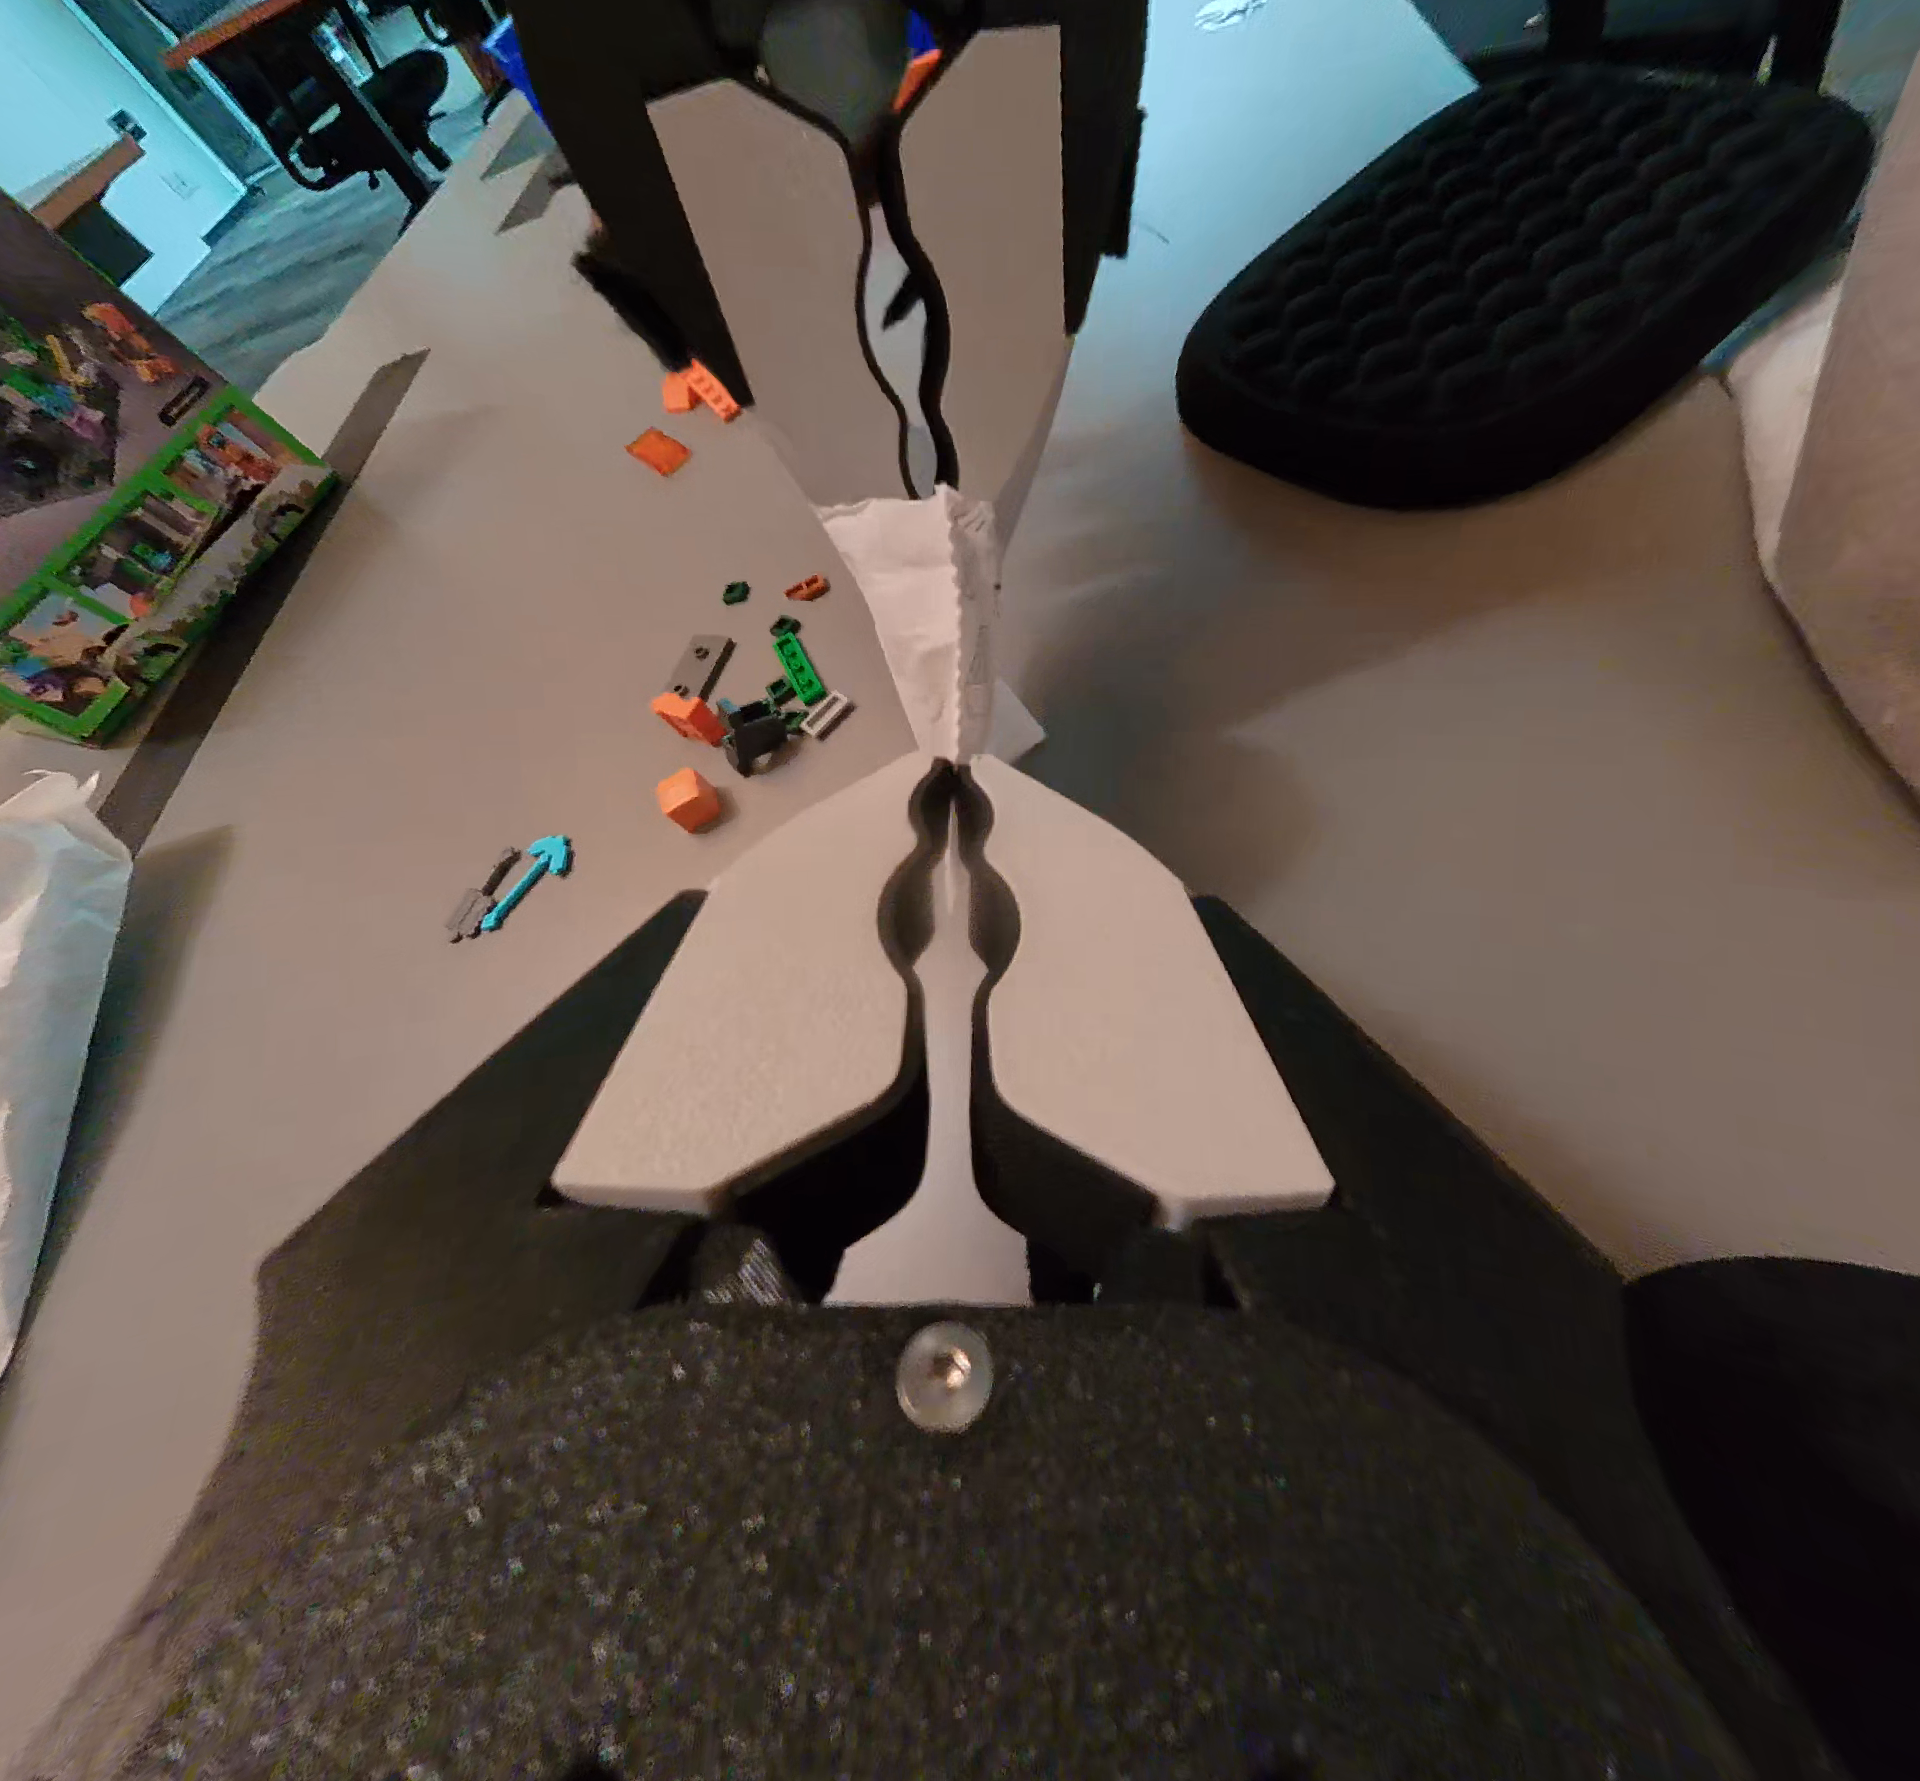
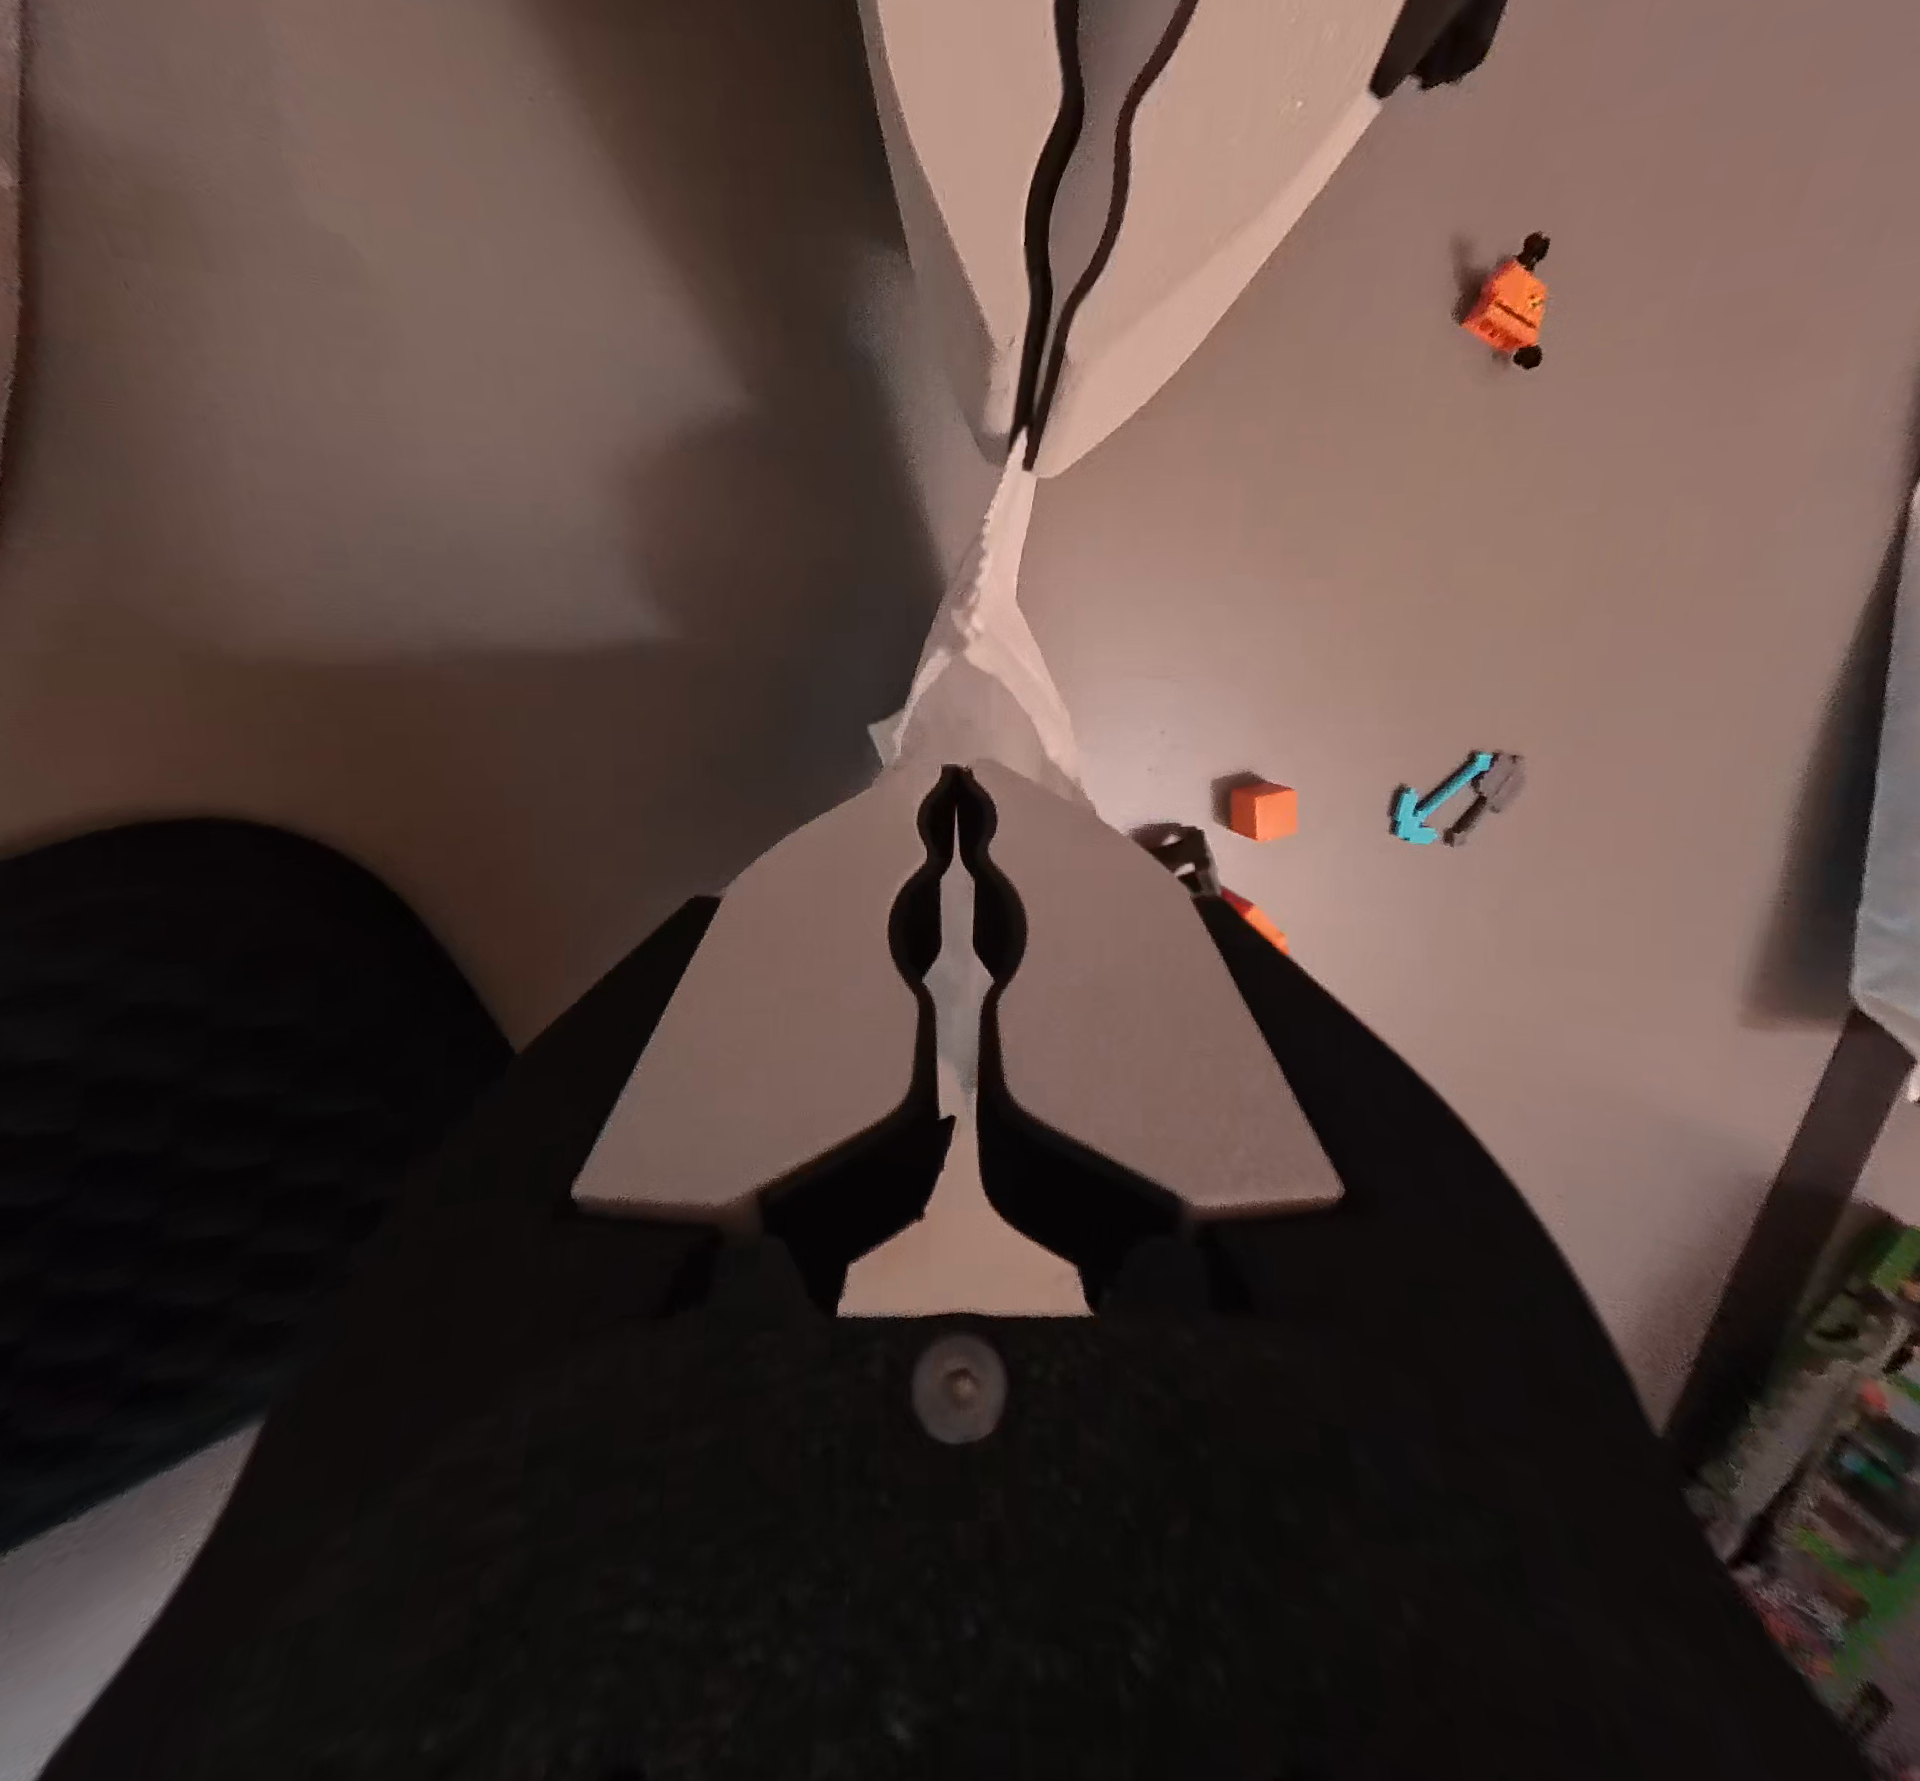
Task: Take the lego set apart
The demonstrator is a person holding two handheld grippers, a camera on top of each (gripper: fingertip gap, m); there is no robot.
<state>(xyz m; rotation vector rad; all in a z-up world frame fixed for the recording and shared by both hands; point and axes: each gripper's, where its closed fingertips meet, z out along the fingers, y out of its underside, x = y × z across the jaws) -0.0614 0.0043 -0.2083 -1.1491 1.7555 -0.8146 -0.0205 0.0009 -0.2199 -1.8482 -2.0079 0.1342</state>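
Observation:
A small white paper bag (image 1: pixel 935 609) is stretched between my two grippers above the grey table (image 1: pixel 416 651). My left gripper (image 1: pixel 954 775) is shut on its near end. My right gripper (image 1: pixel 935 484) faces it from the far side, shut on the bag's other end. In the right wrist view, my right gripper (image 2: pixel 958 775) pinches the bag (image 2: pixel 987 661) and the left gripper (image 2: pixel 1023 464) holds it from above. Loose lego lies on the table: a pile of small pieces (image 1: pixel 748 692), an orange cube (image 1: pixel 688 798), a cyan pickaxe (image 1: pixel 525 879) and an orange figure (image 2: pixel 1509 308).
A green-edged lego box (image 1: pixel 135 526) lies at the table's left edge. Another white bag (image 1: pixel 52 952) sits at the near left. Two orange pieces (image 1: pixel 686 412) lie farther back. A black chair seat (image 1: pixel 1517 277) is to the right of the table. The grippers' ends are close to 5 cm from one another. The right tips stand about 10 cm off the orange cube (image 1: pixel 688 798). Seen from the right wrist view (image 2: pixel 1265 798) as well. My left gripper's tips are some 15 cm from the orange figure (image 2: pixel 1509 308).

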